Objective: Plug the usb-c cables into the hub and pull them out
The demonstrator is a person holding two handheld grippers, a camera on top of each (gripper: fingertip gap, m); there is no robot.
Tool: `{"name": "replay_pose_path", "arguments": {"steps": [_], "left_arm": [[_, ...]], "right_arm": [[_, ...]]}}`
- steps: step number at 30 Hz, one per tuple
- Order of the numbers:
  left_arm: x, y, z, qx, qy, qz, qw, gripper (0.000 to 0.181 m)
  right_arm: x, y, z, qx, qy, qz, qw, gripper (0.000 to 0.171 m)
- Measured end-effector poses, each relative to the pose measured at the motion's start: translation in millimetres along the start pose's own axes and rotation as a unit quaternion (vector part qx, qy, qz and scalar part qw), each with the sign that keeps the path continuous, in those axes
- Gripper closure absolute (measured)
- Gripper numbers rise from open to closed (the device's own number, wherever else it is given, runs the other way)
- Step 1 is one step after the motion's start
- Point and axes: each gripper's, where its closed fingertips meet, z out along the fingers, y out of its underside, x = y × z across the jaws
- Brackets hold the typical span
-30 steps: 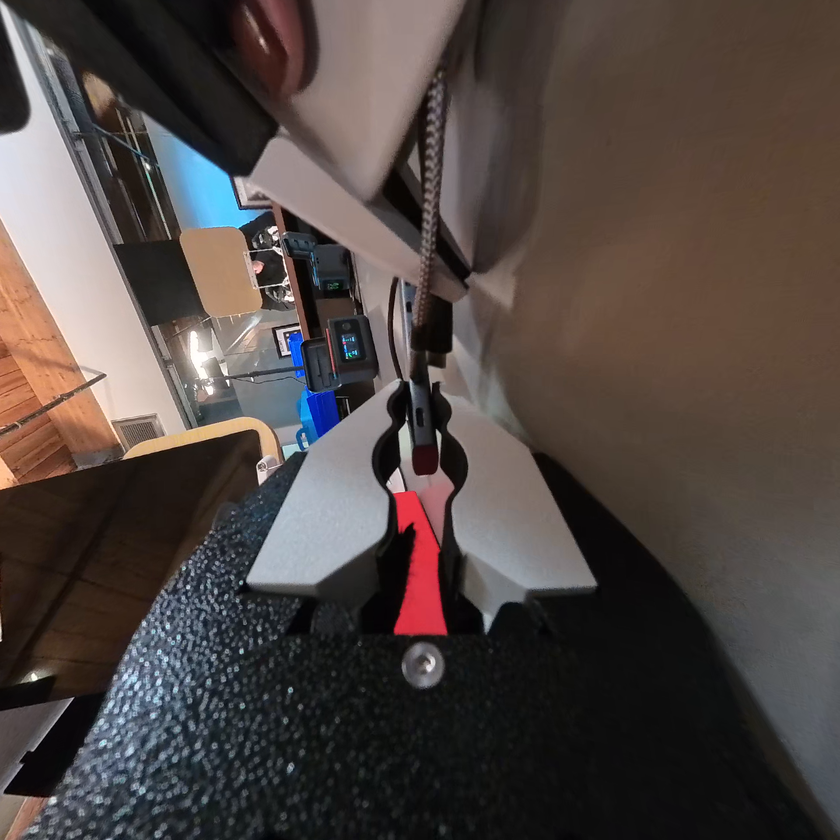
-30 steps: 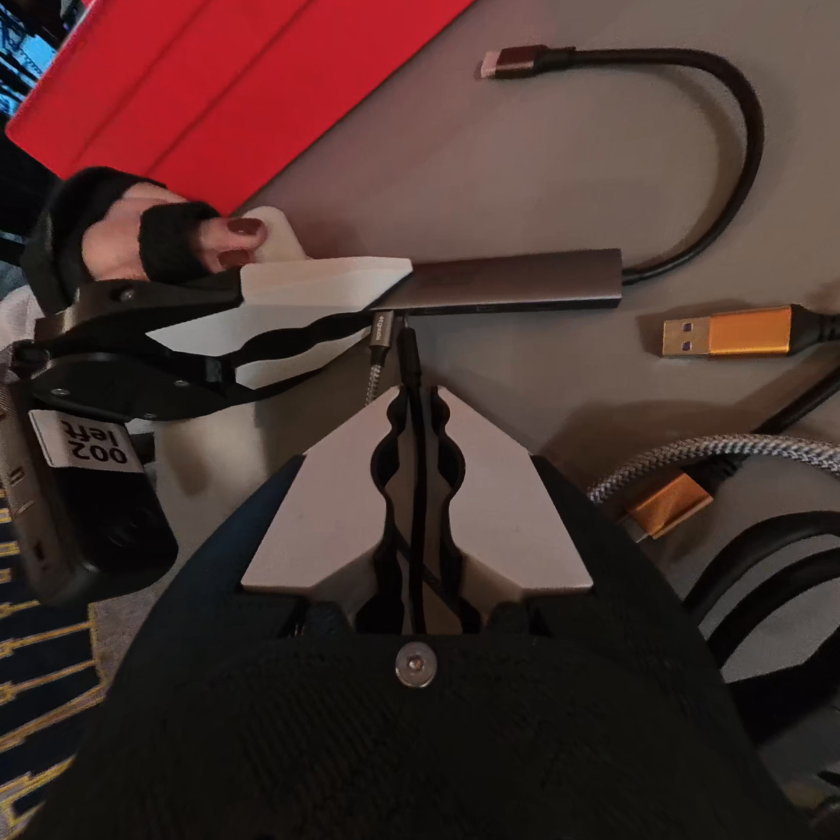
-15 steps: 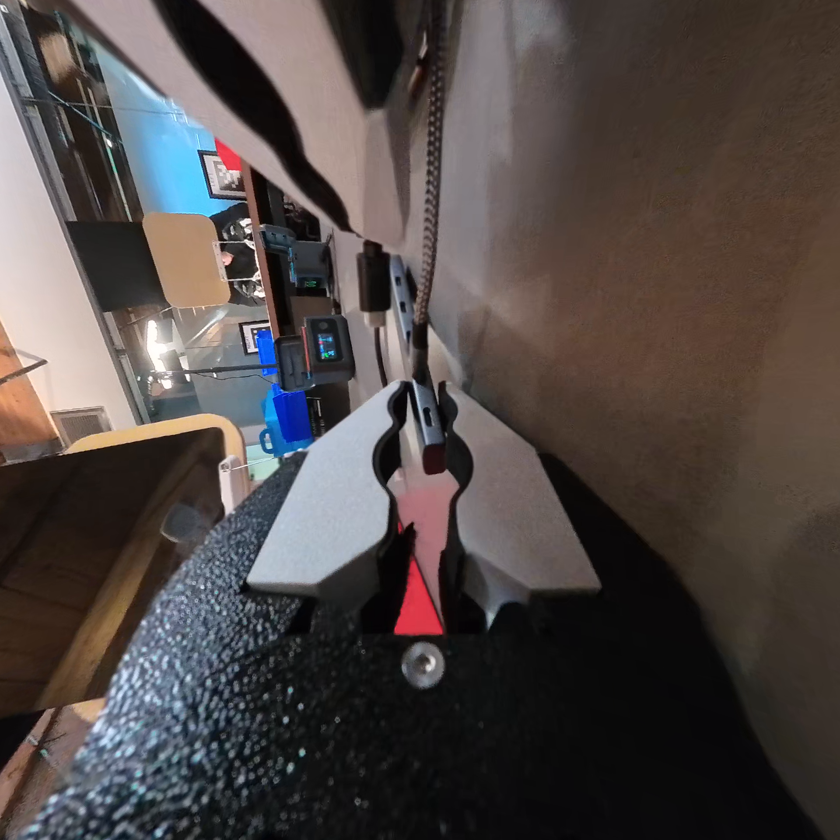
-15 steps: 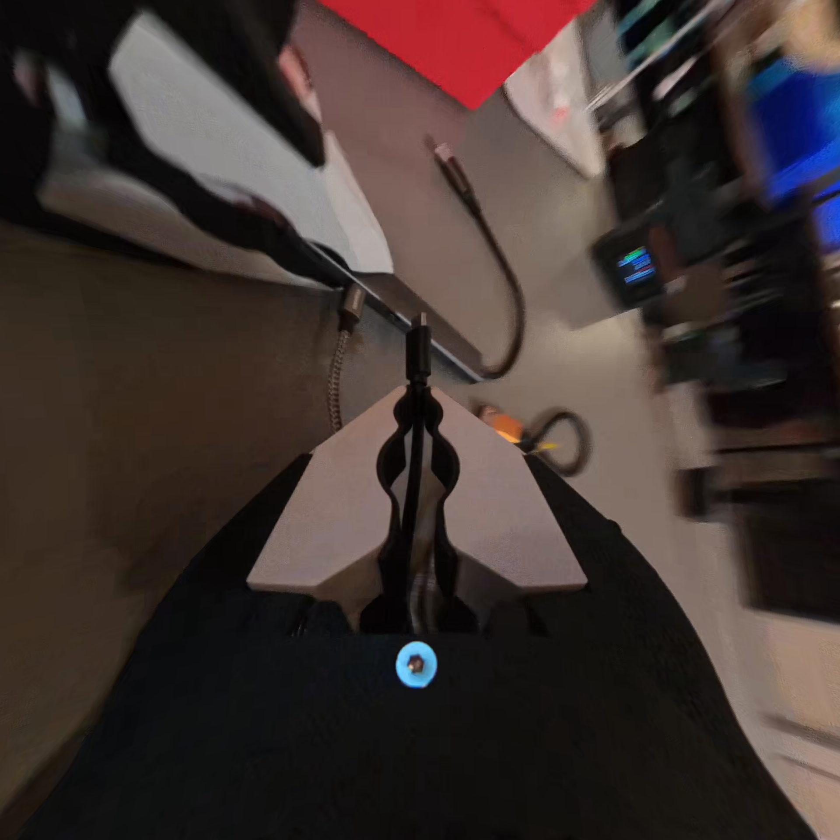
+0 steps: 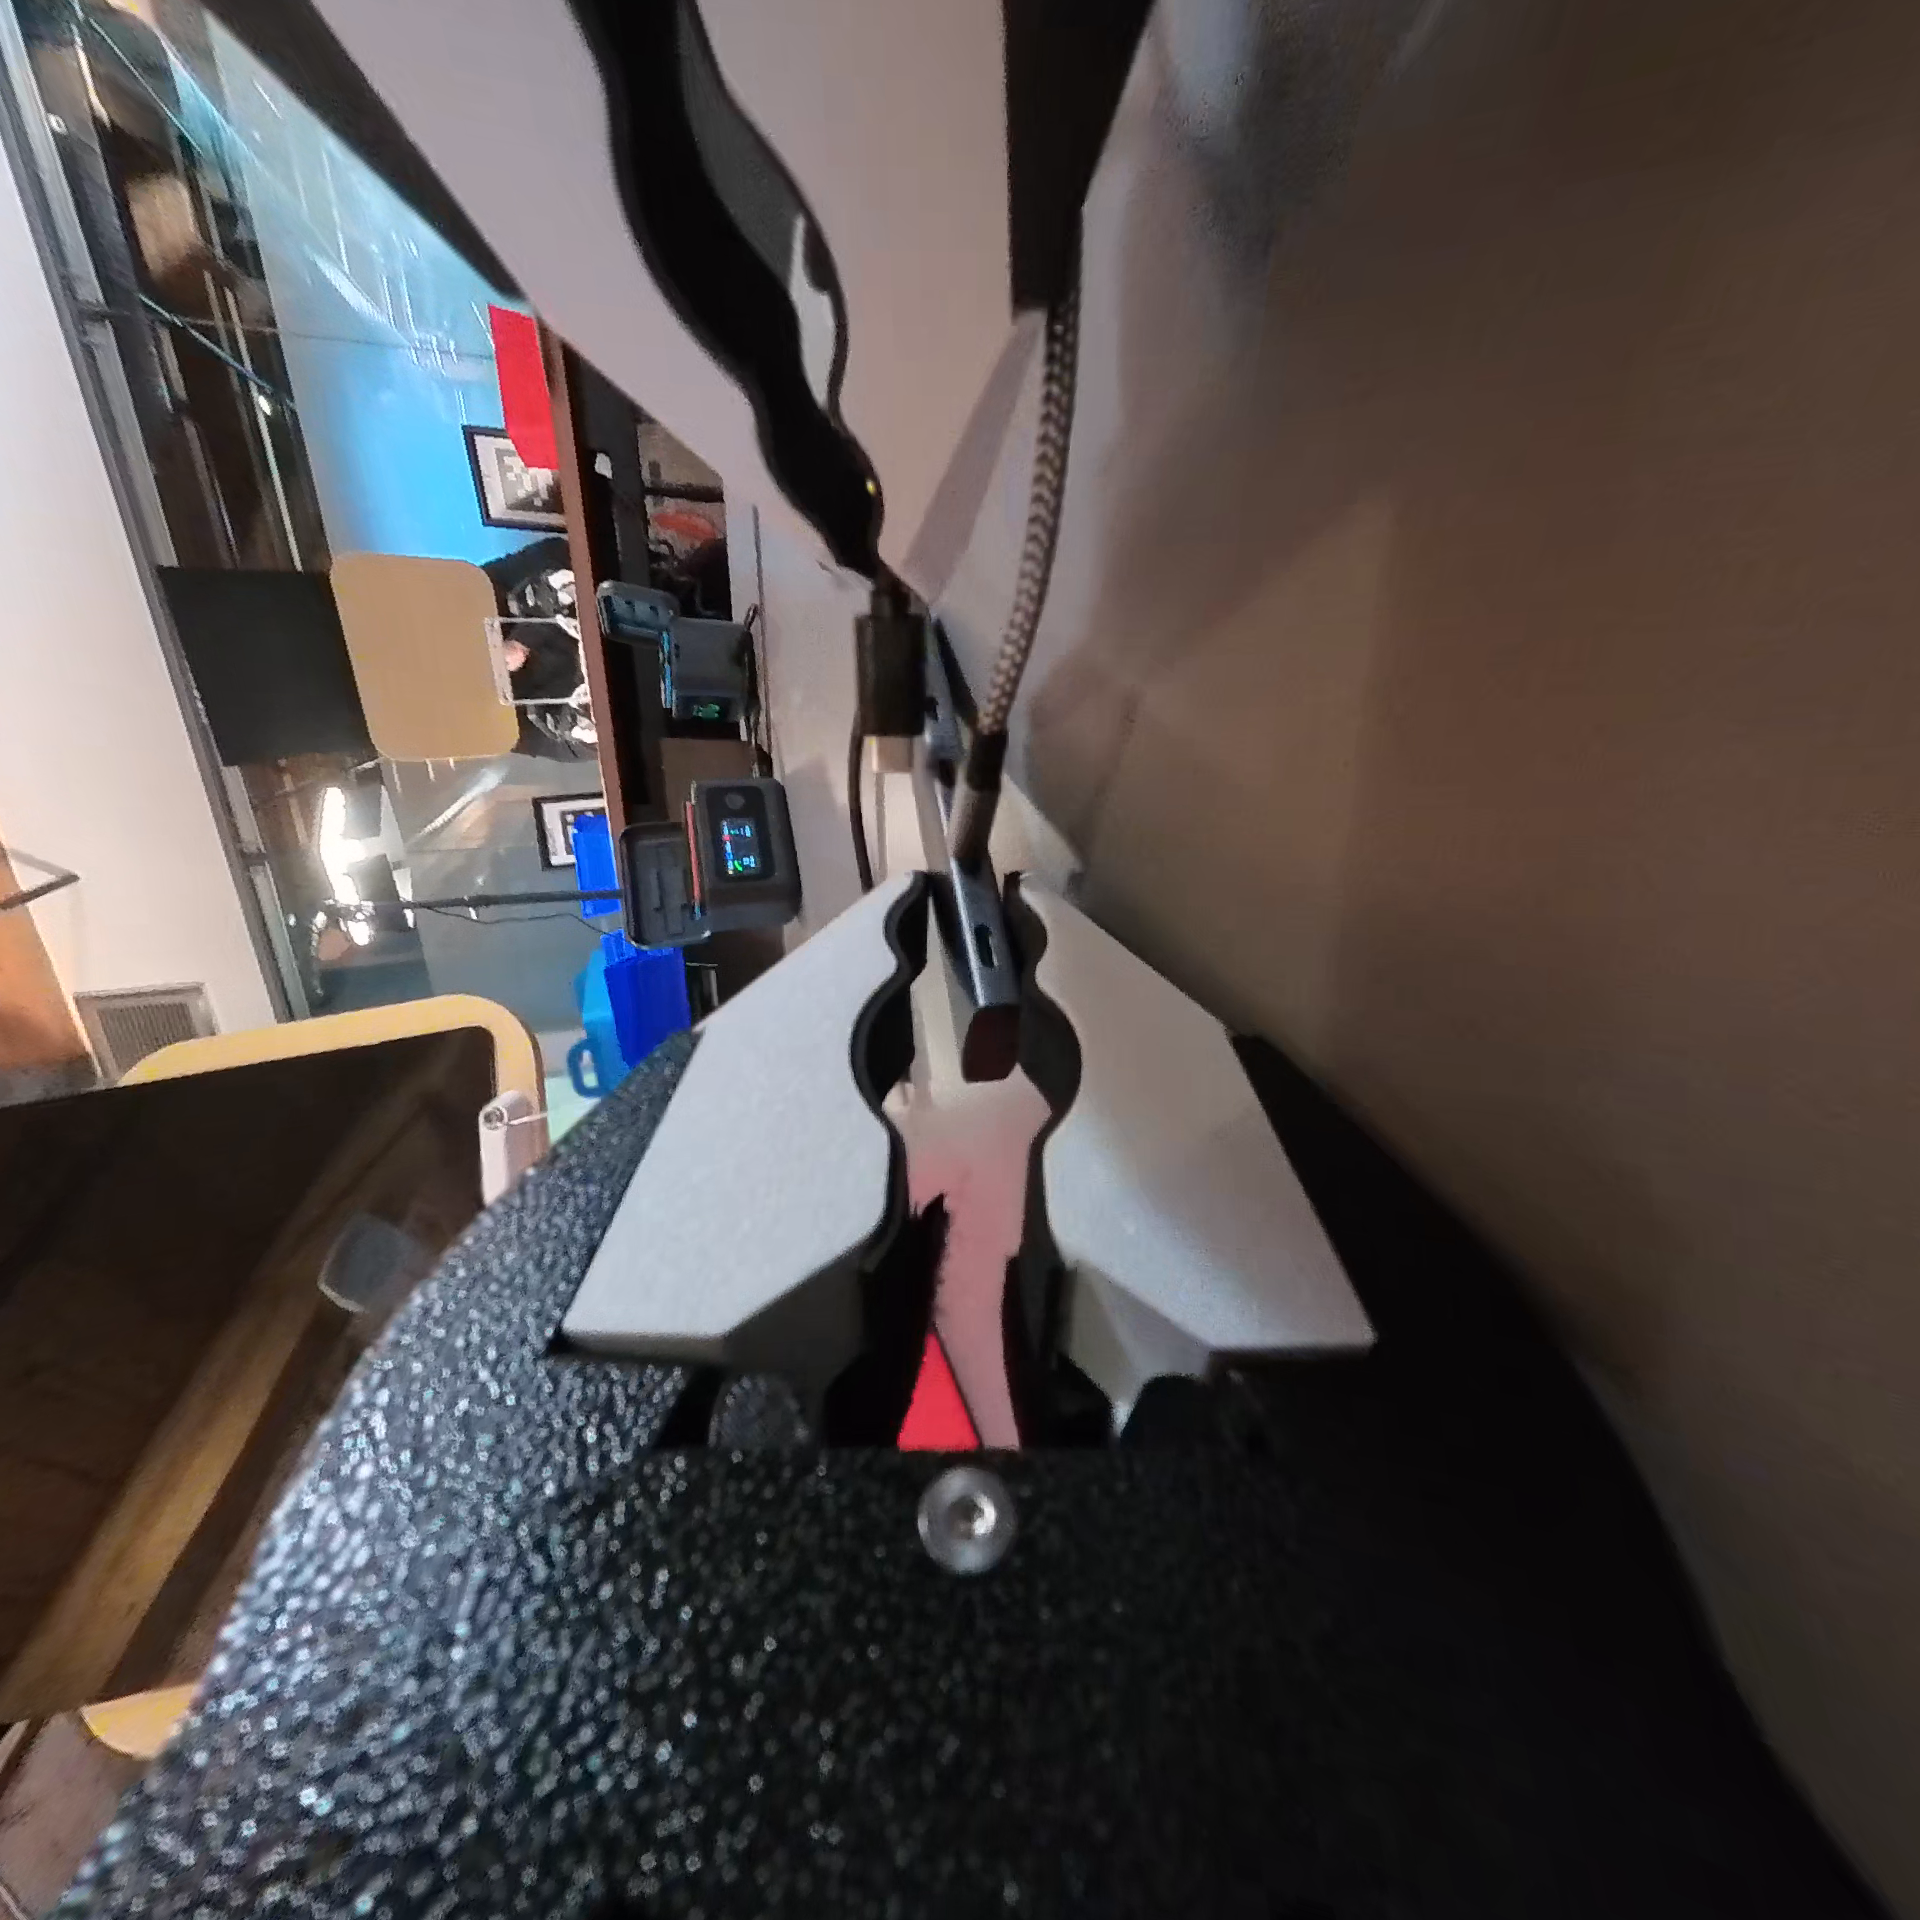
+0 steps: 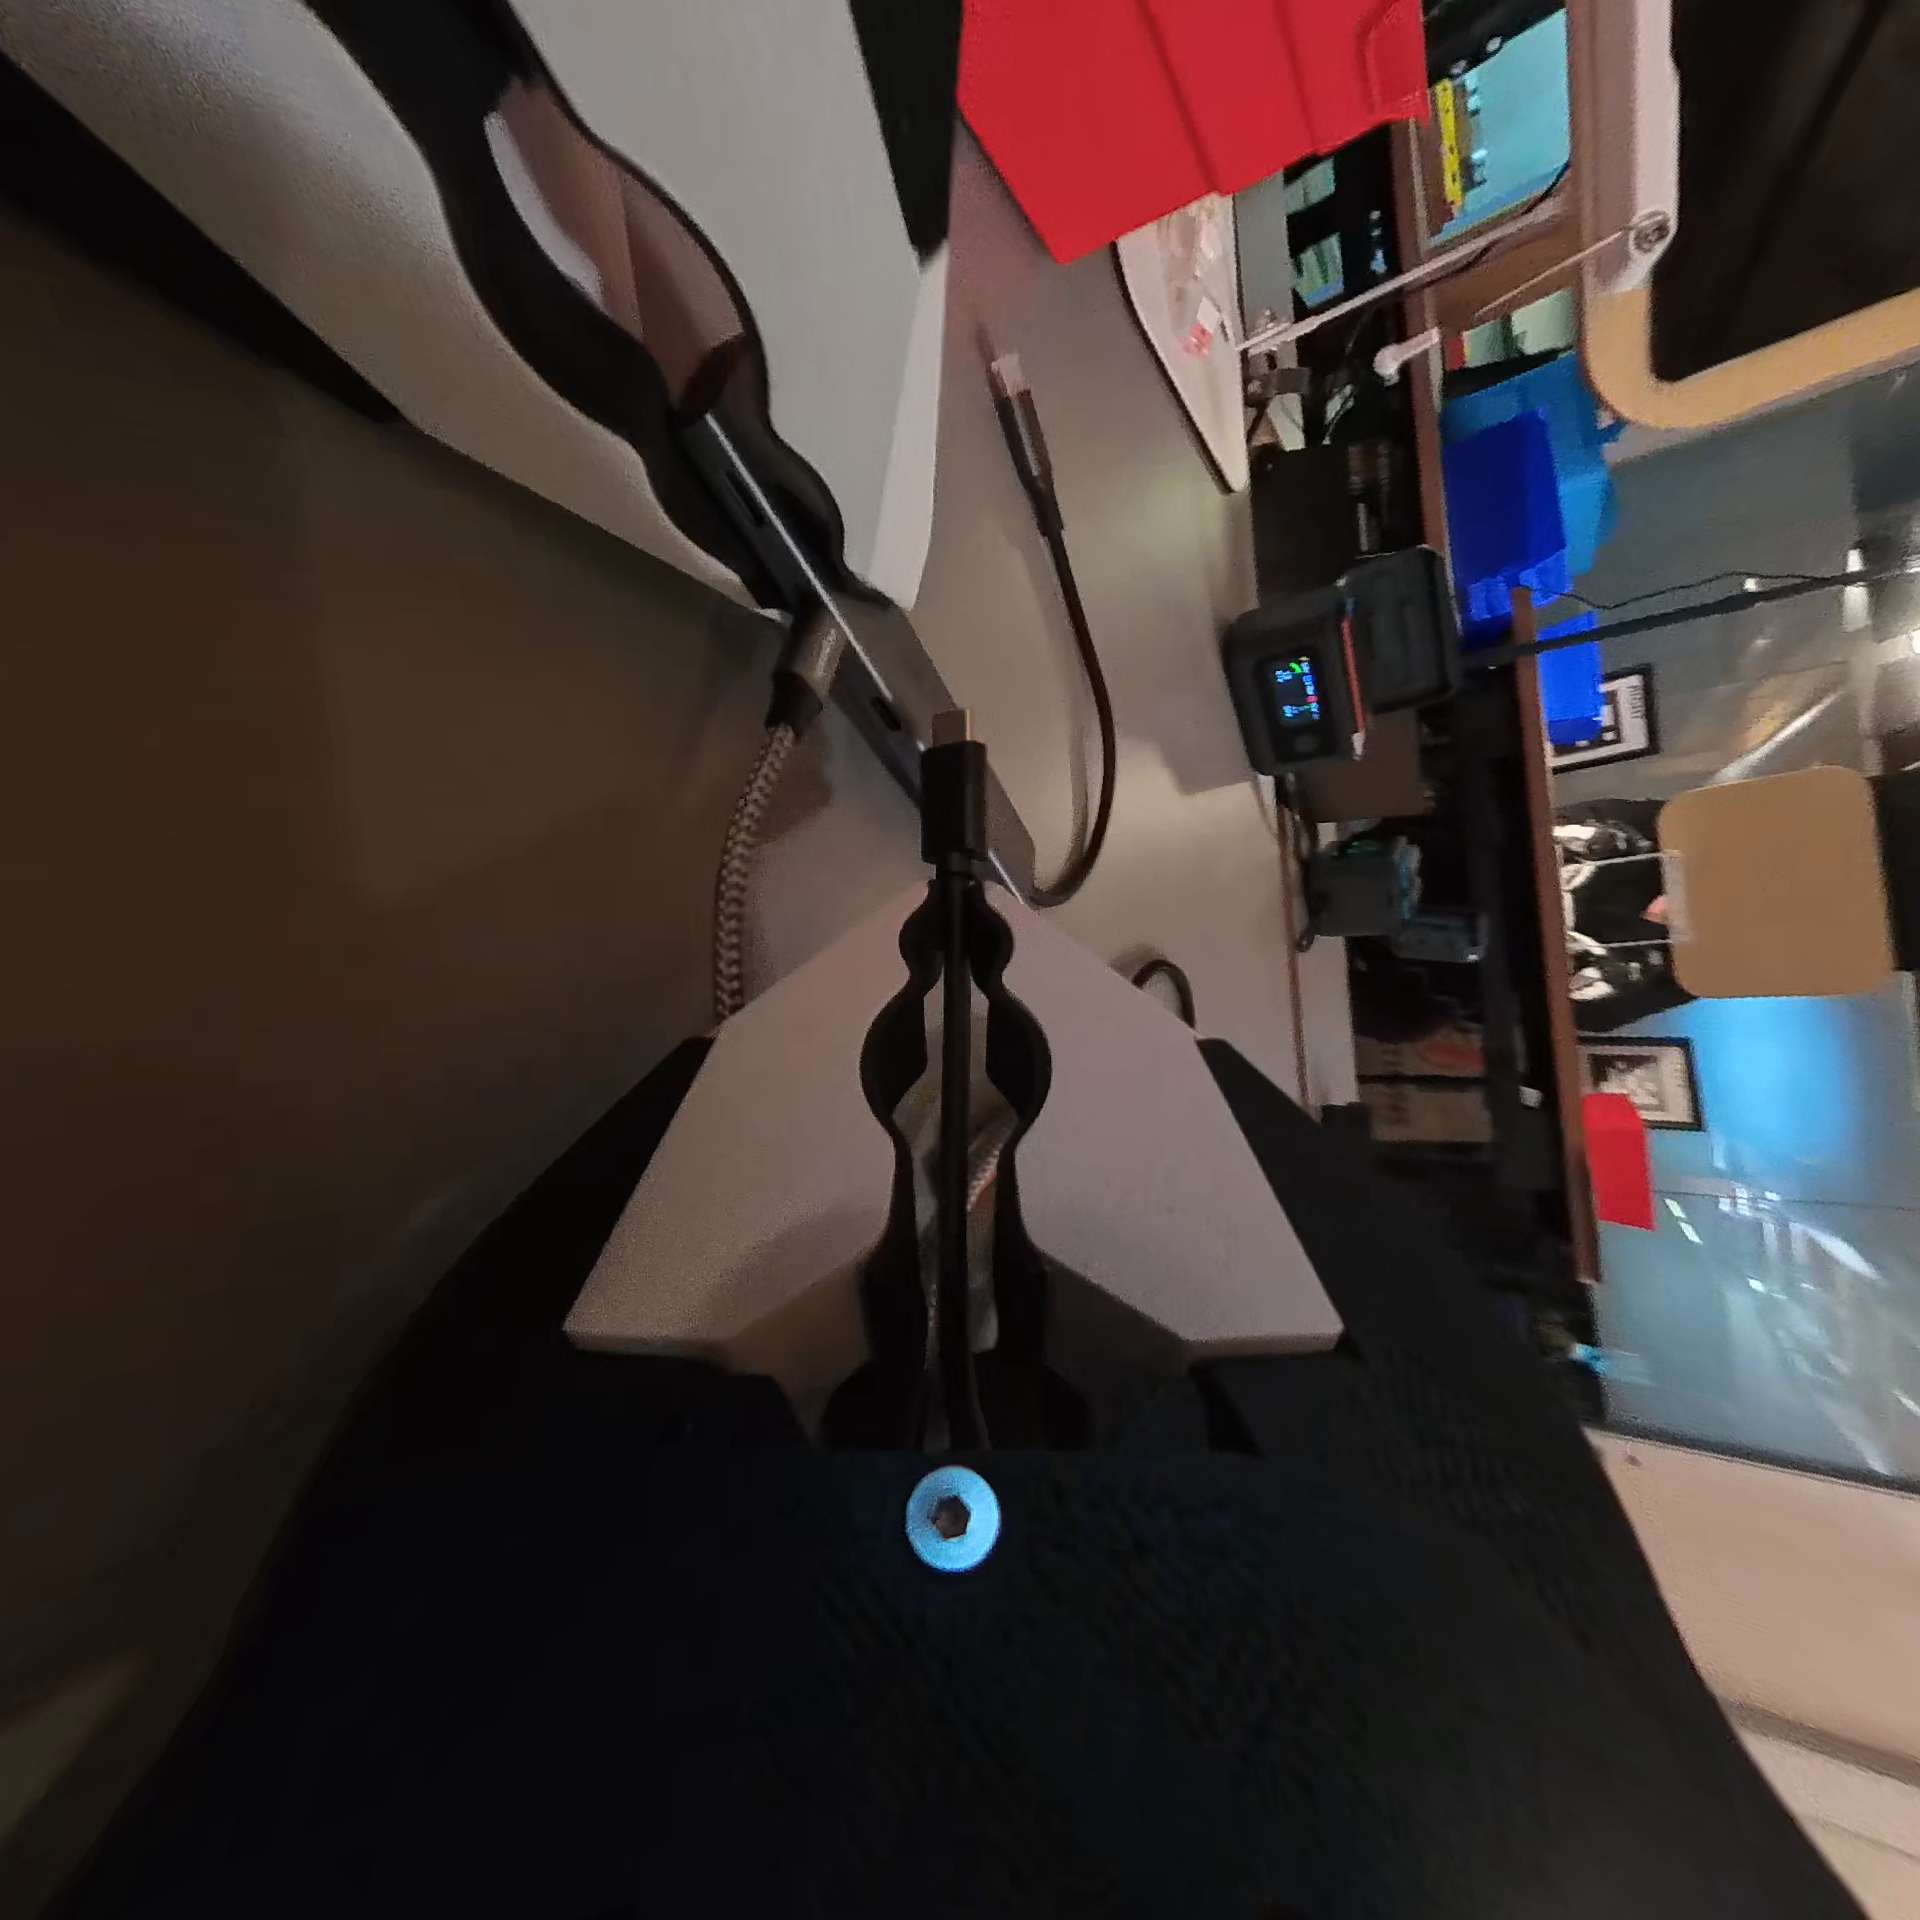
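Note:
My left gripper [image 5: 966,896] is shut on one end of the slim grey hub [image 5: 979,951] and holds it on edge next to the beige table. A braided cable [image 5: 1029,540] is plugged into the hub's side. My right gripper [image 6: 956,896] is shut on a thin black usb-c cable [image 6: 954,1049]. Its plug [image 6: 951,795] sticks out past the fingertips with its metal tip bare, just off the hub [image 6: 883,691]. The same plug [image 5: 888,675] shows in the left wrist view beside the hub. The left gripper's white fingers [image 6: 748,239] grip the hub's far end.
The hub's own black lead [image 6: 1086,675] curves over the table to a loose plug [image 6: 1013,390]. A red folder [image 6: 1174,104] lies beyond it. A small camera with a lit screen [image 6: 1335,665] and blue bins [image 6: 1517,499] stand past the table's edge. The tips of one gripper are about 5 cm away from the tips of the other.
The black plug, seated in the hub beside the braided one a second ago, has come out. My right gripper has rolled sideways and drawn back a little. The left gripper still holds the hub.

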Motion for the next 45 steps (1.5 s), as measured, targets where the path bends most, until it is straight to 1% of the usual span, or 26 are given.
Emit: {"name": "replay_pose_path", "arguments": {"steps": [2, 4, 7, 9, 11, 12, 13, 14, 15, 16, 17, 19, 20, 21, 23, 25, 27, 29, 33, 36, 37, 40, 45], "left_arm": [[0.5, -5.1, -2.8, 0.019, 0.0, 0.008, 1.0, 0.169], [-1.3, -8.3, -6.3, 0.044, 0.003, -0.006, 0.999, 0.168], [-9.2, -11.4, -9.8, 0.082, 0.012, -0.073, 0.994, 0.152], [-8.9, -11.3, -9.9, 0.092, 0.032, -0.112, 0.989, 0.146], [-5.3, -10.5, -9.0, 0.087, 0.048, -0.124, 0.987, 0.153], [-1.3, -11.2, -9.2, 0.085, 0.059, -0.119, 0.987, 0.164], [-1.5, -10.9, -9.4, 0.081, 0.054, -0.108, 0.989, 0.165], [-2.8, -10.7, -10.2, 0.078, 0.045, -0.091, 0.992, 0.167], [-4.9, -10.7, -11.1, 0.075, 0.033, -0.073, 0.994, 0.168], [-6.5, -9.9, -11.8, 0.07, 0.022, -0.053, 0.996, 0.17], [-8.0, -8.5, -12.0, 0.064, 0.011, -0.034, 0.997, 0.172], [-10.8, -7.0, -12.7, 0.062, -0.007, -0.009, 0.998, 0.173], [-11.6, -8.6, -13.7, 0.066, -0.011, -0.008, 0.998, 0.173], [-12.0, -11.1, -14.6, 0.07, -0.014, -0.007, 0.997, 0.173], [-11.5, -12.9, -14.4, 0.066, -0.018, 0.002, 0.998, 0.173], [-11.2, -15.7, -14.8, 0.059, -0.026, 0.018, 0.998, 0.173], [-9.3, -19.2, -15.9, 0.051, -0.038, 0.053, 0.997, 0.173], [-7.3, -24.4, -18.4, 0.049, -0.049, 0.085, 0.994, 0.173], [-9.5, -28.7, -22.7, 0.054, -0.064, 0.097, 0.992, 0.173], [-12.6, -29.7, -24.2, 0.058, -0.075, 0.097, 0.991, 0.173], [-14.6, -30.9, -25.7, 0.062, -0.083, 0.099, 0.99, 0.173], [-20.5, -32.5, -29.5, 0.068, -0.102, 0.099, 0.988, 0.174], [-27.0, -35.4, -33.6, 0.078, -0.122, 0.101, 0.984, 0.174]], "right_arm": [[-2.5, 1.4, 1.2, 0.01, -0.018, 0.026, 0.999, 0.168], [-3.3, 0.6, 0.4, 0.029, -0.037, 0.06, 0.997, 0.169], [-4.8, 0.9, 0.3, 0.054, -0.066, 0.111, 0.99, 0.168], [-6.2, 0.2, 0.5, 0.066, -0.084, 0.138, 0.985, 0.169], [-6.4, -0.7, -0.2, 0.076, -0.105, 0.166, 0.978, 0.168], [-6.7, -1.3, -1.2, 0.078, -0.119, 0.181, 0.973, 0.168], [-7.6, -2.3, -2.8, 0.079, -0.139, 0.207, 0.965, 0.168], [-8.7, -3.8, -5.3, 0.08, -0.165, 0.242, 0.953, 0.168], [-10.5, -6.7, -8.8, 0.082, -0.201, 0.288, 0.933, 0.168], [-12.3, -9.1, -12.9, 0.078, -0.242, 0.345, 0.904, 0.168], [-14.5, -10.5, -16.9, 0.068, -0.285, 0.408, 0.865, 0.168], [-16.6, -12.9, -24.4, 0.056, -0.355, 0.524, 0.772, 0.168], [-14.9, -12.8, -26.4, 0.054, -0.371, 0.559, 0.74, 0.169], [-13.0, -13.0, -28.5, 0.056, -0.382, 0.577, 0.72, 0.169], [-12.3, -13.5, -31.2, 0.053, -0.395, 0.598, 0.695, 0.169], [-21.1, -13.4, -32.0, 0.03, -0.418, 0.604, 0.678, 0.169], [-29.8, -15.1, -32.8, 0.012, -0.439, 0.6, 0.669, 0.169], [-32.3, -15.9, -31.8, 0.008, -0.443, 0.601, 0.666, 0.17], [-26.5, -17.3, -34.0, 0.026, -0.456, 0.622, 0.636, 0.169], [-28.2, -17.3, -36.0, 0.019, -0.473, 0.623, 0.623, 0.169], [-27.4, -18.2, -36.8, 0.019, -0.482, 0.627, 0.612, 0.169], [-22.1, -23.1, -42.4, 0.028, -0.518, 0.644, 0.563, 0.17], [-18.2, -30.2, -49.2, 0.036, -0.564, 0.658, 0.499, 0.169]]}}
